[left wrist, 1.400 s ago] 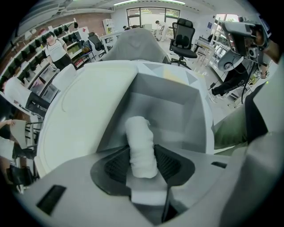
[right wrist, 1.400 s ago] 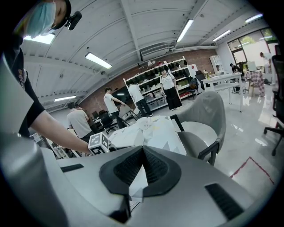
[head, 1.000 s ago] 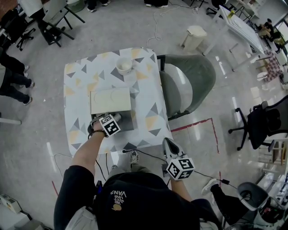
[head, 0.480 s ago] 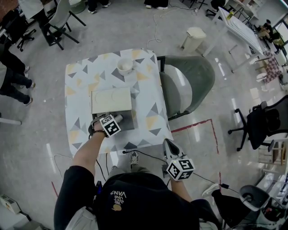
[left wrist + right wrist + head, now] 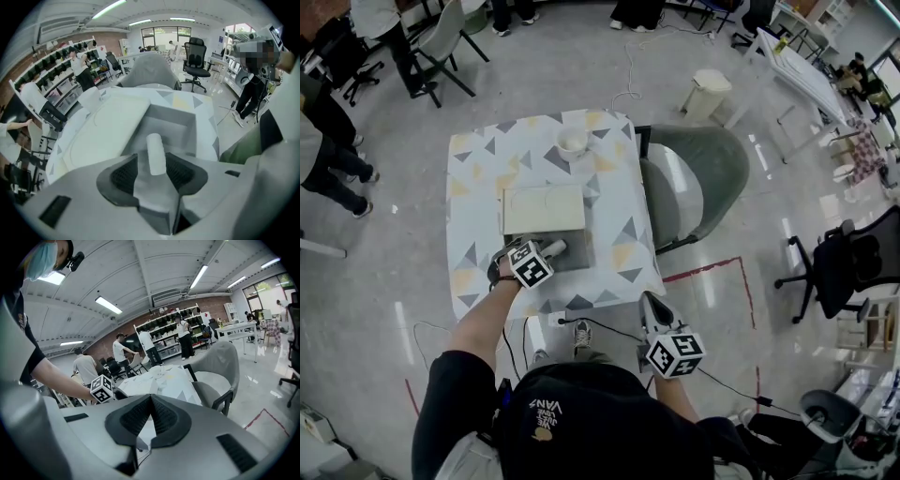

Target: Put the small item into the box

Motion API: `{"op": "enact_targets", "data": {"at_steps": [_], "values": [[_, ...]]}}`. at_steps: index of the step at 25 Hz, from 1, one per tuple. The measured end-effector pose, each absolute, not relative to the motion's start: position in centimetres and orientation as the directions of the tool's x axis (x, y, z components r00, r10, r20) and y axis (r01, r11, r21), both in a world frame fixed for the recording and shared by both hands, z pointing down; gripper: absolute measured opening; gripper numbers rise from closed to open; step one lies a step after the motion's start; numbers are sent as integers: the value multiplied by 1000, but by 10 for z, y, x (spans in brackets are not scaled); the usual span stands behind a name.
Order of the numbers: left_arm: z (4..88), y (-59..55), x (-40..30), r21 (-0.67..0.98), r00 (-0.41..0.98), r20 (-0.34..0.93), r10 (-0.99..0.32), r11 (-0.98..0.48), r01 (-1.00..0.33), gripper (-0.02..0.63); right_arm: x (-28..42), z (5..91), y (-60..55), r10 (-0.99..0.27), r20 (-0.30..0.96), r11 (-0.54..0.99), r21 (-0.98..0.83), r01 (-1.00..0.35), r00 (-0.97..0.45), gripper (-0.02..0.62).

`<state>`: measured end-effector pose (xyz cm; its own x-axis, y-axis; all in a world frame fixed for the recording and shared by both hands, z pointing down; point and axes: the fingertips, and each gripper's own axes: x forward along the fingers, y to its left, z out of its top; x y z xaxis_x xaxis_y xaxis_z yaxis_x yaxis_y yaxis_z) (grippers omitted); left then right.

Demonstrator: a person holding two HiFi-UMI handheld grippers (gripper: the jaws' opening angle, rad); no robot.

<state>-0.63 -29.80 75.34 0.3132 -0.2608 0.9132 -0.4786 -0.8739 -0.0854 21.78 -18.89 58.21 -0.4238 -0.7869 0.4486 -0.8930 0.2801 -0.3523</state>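
A shallow grey box (image 5: 572, 249) lies on the patterned table (image 5: 478, 187), its cream lid (image 5: 544, 208) swung open to the far side. My left gripper (image 5: 152, 169) is shut on a small white cylinder (image 5: 155, 153) that sticks out over the box's open cavity (image 5: 174, 126). From above, the left gripper (image 5: 546, 258) sits at the box's near left edge with the white cylinder (image 5: 556, 247) pointing into it. My right gripper (image 5: 151, 417) is shut with nothing in it, and the right gripper (image 5: 654, 311) hangs below the table's near right corner, off the table.
A white bowl (image 5: 572, 142) stands at the table's far side. A grey-green chair (image 5: 698, 178) is pushed against the right edge. A cable (image 5: 600, 323) trails on the floor near the table's front. People and office chairs stand around the room's edges.
The head view has shifted slightly, so table and box sit a bit lower and to the right. The left gripper holds the cylinder at the box as before; the right gripper stays put.
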Motion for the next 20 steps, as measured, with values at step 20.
{"op": "enact_targets", "data": {"at_steps": [20], "values": [[614, -237, -58, -24, 523, 574, -630, -651, -759, 8, 141, 546, -129, -794, 401, 342, -327, -881, -457, 0]]}}
